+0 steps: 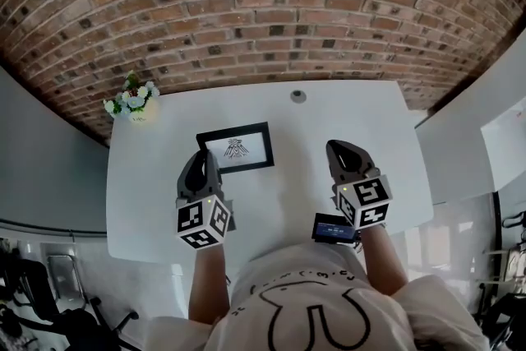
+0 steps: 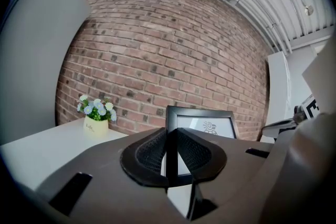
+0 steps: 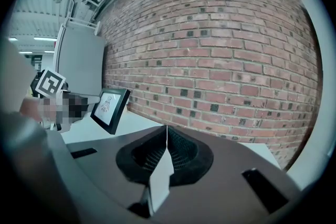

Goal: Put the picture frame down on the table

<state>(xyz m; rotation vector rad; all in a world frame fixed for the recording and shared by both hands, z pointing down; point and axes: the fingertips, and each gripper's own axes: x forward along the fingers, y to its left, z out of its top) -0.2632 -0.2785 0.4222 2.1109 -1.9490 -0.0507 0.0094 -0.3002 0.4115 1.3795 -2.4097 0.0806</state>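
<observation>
A black picture frame (image 1: 236,148) with a white print of a small dark emblem is over the middle of the white table (image 1: 353,115). My left gripper (image 1: 200,158) is shut on its left edge. In the left gripper view the frame's (image 2: 202,124) black side bar runs between the closed pads of the left gripper (image 2: 168,136). In the right gripper view the picture frame (image 3: 111,107) stands upright and tilted, off to the left. My right gripper (image 1: 339,149) hangs over the table's right half, apart from the frame. There the right gripper (image 3: 166,135) is shut with nothing in it.
A small pot of white and blue flowers (image 1: 131,101) stands at the table's far left corner, also in the left gripper view (image 2: 96,115). A round grey disc (image 1: 297,96) sits at the far edge. A brick wall (image 1: 263,4) is behind; a white cabinet (image 1: 468,136) stands right.
</observation>
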